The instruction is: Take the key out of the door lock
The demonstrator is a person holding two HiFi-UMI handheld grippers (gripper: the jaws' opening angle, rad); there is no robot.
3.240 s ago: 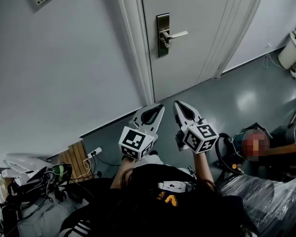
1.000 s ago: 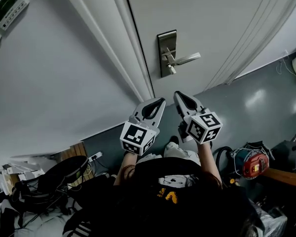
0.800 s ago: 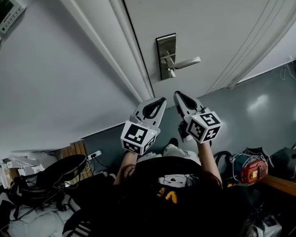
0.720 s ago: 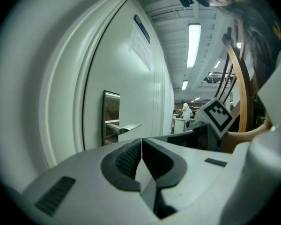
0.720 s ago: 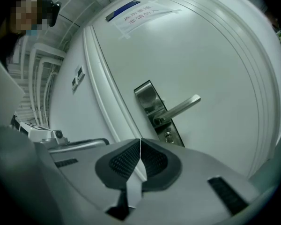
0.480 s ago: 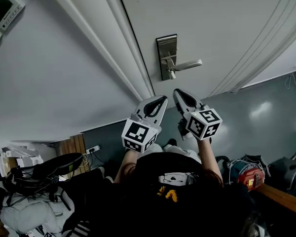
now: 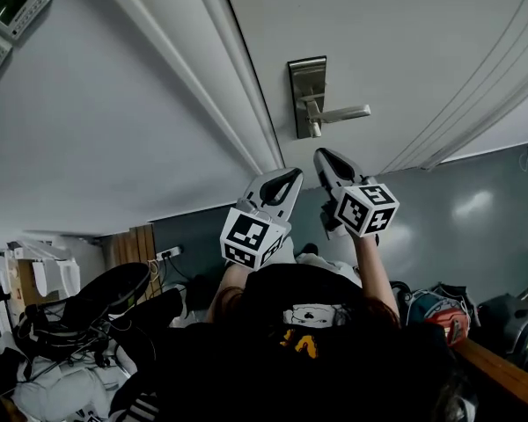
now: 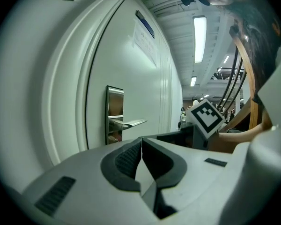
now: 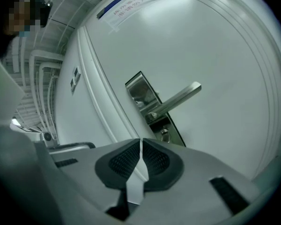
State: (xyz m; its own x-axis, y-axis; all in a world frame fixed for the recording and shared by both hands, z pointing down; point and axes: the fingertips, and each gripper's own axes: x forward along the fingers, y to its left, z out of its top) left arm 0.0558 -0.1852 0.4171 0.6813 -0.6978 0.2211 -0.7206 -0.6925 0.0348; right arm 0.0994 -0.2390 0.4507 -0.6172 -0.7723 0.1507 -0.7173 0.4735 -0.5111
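Observation:
A steel lock plate (image 7: 307, 95) with a lever handle (image 7: 341, 113) sits on the white door (image 7: 405, 33). The small key (image 7: 315, 131) sticks out of the plate below the handle. It also shows in the right gripper view as a small key (image 9: 164, 134) under the lever handle (image 9: 178, 99). My right gripper (image 7: 320, 156) is shut and empty, a short way below the key and apart from it. My left gripper (image 7: 291, 175) is shut and empty too, beside the right one and lower left of the lock plate (image 8: 114, 114).
The white door frame (image 7: 239, 77) runs left of the lock. Wall control panels (image 7: 12, 3) hang at upper left. A black chair (image 7: 101, 299), a wooden crate (image 7: 132, 246) with a power strip (image 7: 167, 253) and floor clutter lie at lower left.
The lock plate has come nearer and larger in the head view. Both grippers have edged up toward the door, still shut and side by side.

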